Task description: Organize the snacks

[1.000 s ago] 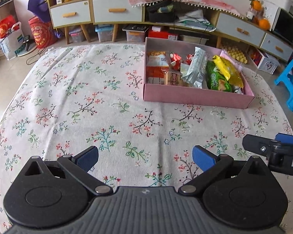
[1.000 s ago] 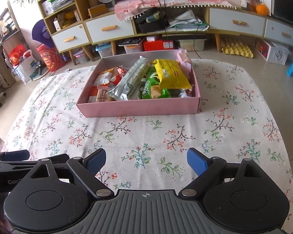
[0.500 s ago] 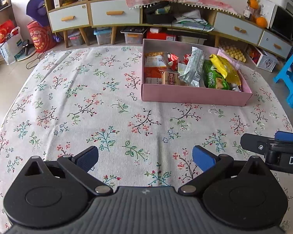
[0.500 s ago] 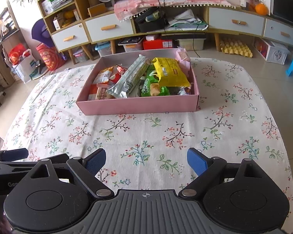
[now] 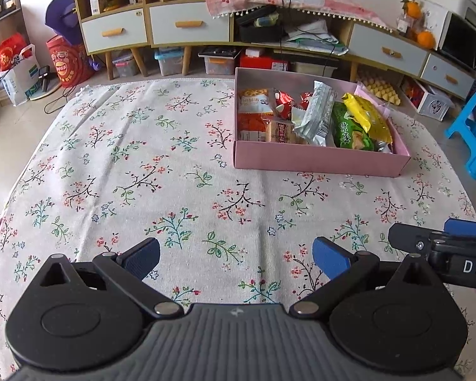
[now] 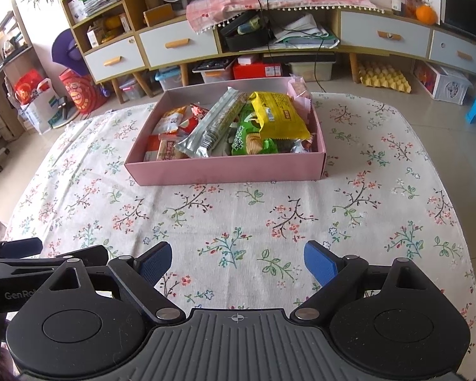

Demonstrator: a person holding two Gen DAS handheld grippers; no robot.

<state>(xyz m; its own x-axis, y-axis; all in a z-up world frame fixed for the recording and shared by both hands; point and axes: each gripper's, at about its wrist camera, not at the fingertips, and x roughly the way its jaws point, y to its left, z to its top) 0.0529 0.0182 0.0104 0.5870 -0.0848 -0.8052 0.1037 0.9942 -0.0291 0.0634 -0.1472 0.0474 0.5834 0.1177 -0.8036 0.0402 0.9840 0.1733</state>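
Observation:
A pink box (image 5: 317,162) (image 6: 225,171) sits on the floral tablecloth (image 5: 142,174) (image 6: 238,222), filled with several snack packs: a yellow bag (image 6: 277,114), a green bag (image 6: 250,139), a silver wrapper (image 6: 212,127) and orange-red packets (image 5: 254,111). My left gripper (image 5: 236,255) hangs open over the cloth, well short of the box and to its left. My right gripper (image 6: 238,260) is open too, in front of the box, nothing between its blue pads. Each gripper shows at the edge of the other's view.
A long wooden cabinet with drawers (image 6: 177,44) runs along the far wall, storage boxes beneath it. Bags (image 5: 16,70) stand on the floor at left, a blue stool (image 5: 472,127) at right. Oranges (image 6: 425,14) sit on the cabinet top.
The left wrist view has shifted slightly, so the box sits a little lower in it. Both grippers stay open and nothing on the table has moved.

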